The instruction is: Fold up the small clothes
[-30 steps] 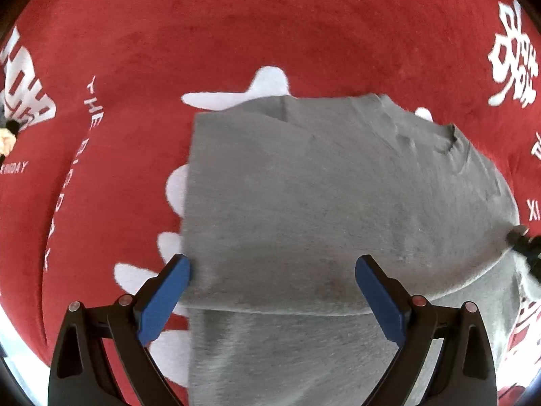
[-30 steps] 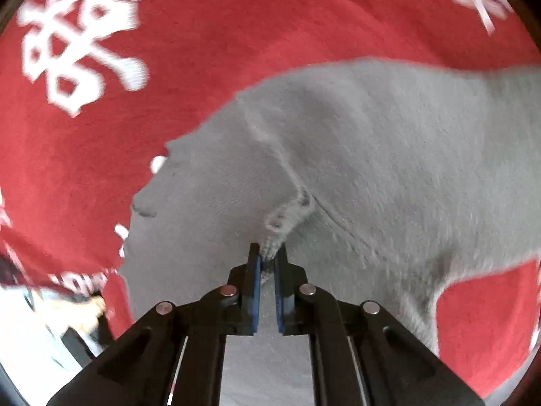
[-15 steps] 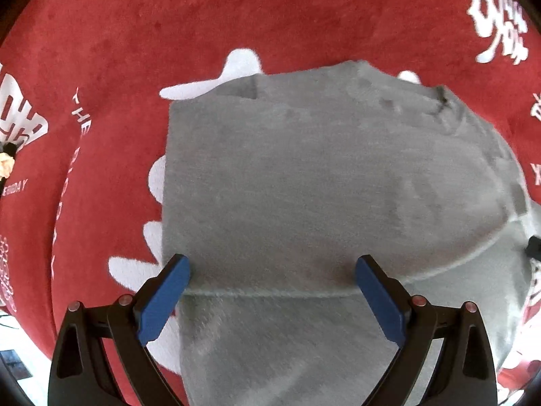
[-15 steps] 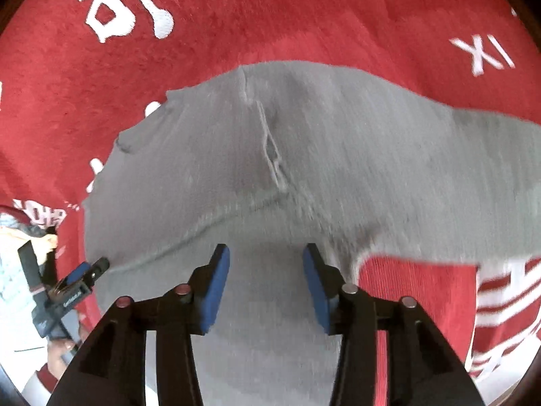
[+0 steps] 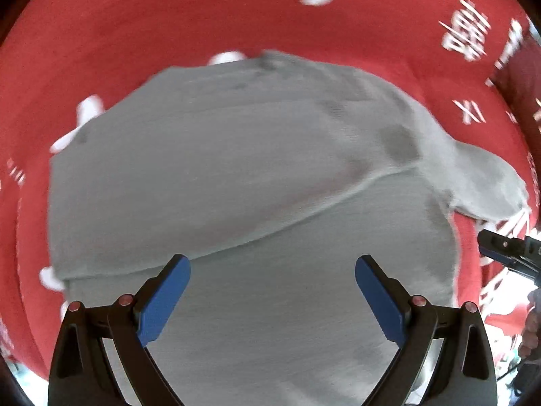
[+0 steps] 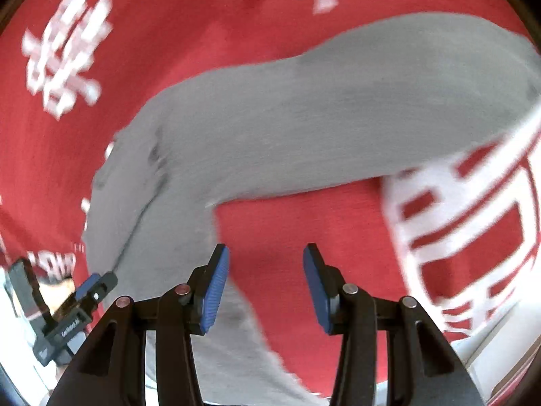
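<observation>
A grey knit sweater point(image 5: 236, 176) is lying flat on a red cloth with white lettering point(image 5: 169, 27), folded over itself, its fold edge running slantwise across the left wrist view. One sleeve point(image 6: 389, 94) is stretching away toward the upper right in the right wrist view. The left gripper point(image 5: 272, 291) is hovering spread wide above the sweater, gripping nothing. The right gripper point(image 6: 265, 282) is standing parted over bare red cloth, empty.

Black forked arms with silver rivets are seen on the left gripper point(image 5: 273, 279). Ribbed blue pads point(image 6: 214, 291) are fitted to the right gripper point(image 6: 266, 286).
</observation>
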### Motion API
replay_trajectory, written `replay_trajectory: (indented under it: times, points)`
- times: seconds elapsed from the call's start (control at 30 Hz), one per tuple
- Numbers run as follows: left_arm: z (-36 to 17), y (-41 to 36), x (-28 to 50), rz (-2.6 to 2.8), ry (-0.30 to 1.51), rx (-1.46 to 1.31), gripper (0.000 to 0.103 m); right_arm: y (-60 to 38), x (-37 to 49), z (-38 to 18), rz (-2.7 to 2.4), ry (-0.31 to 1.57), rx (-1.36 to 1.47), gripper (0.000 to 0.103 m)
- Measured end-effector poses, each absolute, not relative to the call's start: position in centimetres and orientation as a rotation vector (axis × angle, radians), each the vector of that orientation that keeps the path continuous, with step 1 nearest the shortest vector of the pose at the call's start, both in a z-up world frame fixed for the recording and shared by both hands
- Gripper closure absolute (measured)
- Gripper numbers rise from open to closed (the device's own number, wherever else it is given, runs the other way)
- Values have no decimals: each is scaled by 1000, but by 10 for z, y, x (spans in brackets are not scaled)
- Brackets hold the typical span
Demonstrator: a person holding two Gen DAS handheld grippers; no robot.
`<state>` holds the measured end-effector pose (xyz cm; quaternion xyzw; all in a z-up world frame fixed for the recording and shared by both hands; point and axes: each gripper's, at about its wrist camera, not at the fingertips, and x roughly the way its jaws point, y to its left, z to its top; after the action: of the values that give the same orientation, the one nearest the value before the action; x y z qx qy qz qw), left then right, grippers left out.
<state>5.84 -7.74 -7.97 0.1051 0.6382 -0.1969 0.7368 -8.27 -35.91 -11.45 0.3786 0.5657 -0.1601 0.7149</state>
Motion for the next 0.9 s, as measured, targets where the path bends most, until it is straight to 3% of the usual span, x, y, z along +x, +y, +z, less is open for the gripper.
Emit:
replay_trajectory:
  times: [0.4, 0.83, 0.9]
  points:
    - [-83, -198, 66, -543, 1335, 284, 4, -486, -190, -123, -583, 804, 1255, 54]
    - [-87, -265, 57, -579, 1270, 310, 4, -523, -184, -131, -488, 538, 1431, 54]
    - [-89, -273, 58, -572, 1263, 320, 4, -527, -182, -139, -463, 522, 1523, 74]
